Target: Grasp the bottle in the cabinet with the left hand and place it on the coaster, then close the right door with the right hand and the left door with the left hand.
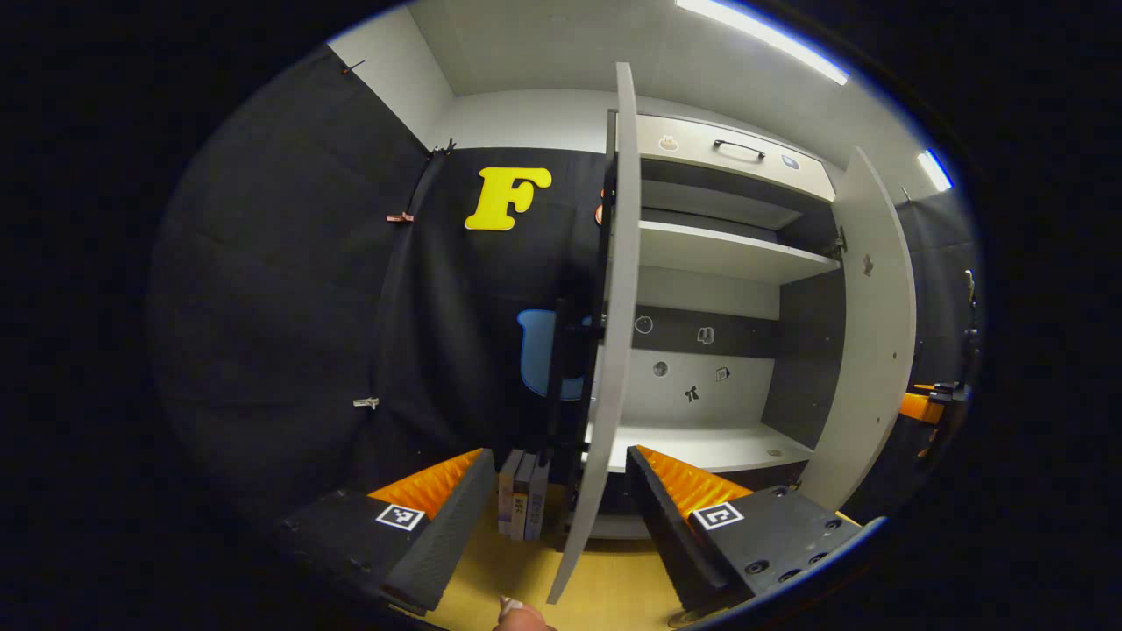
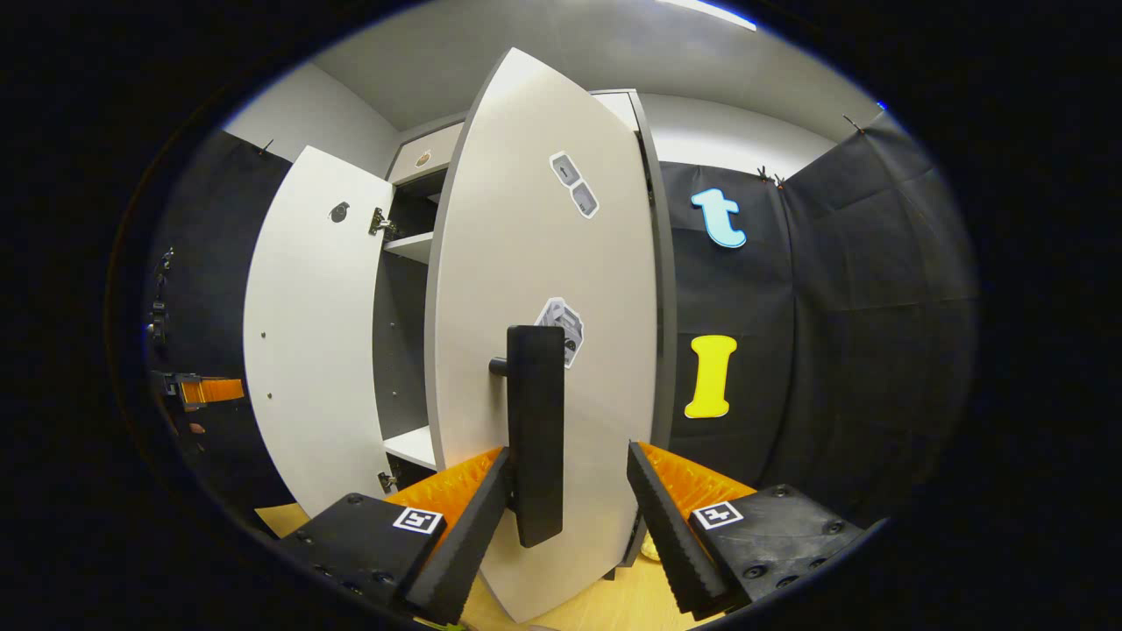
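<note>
The cabinet (image 1: 727, 250) stands with both doors open. In the left gripper view the left door (image 1: 614, 307) is seen edge-on, its black handle (image 1: 558, 377) on the outer side. My left gripper (image 1: 559, 456) is open, one finger on each side of that door's edge. The right door (image 1: 868, 333) is swung out at the right. In the right gripper view the right door (image 2: 543, 263) faces me with its black handle (image 2: 535, 429) between the fingers of my open right gripper (image 2: 568, 451); contact with the handle cannot be told. The left door (image 2: 307, 333) stands farther off.
A few books (image 1: 523, 495) stand on the wooden table (image 1: 614, 587) beside the cabinet's left side. A drawer with a black handle (image 1: 738, 149) tops the cabinet. The other gripper's orange part shows far right (image 1: 920, 407) and far left (image 2: 206, 390). A fingertip (image 1: 517, 613) shows at the bottom edge.
</note>
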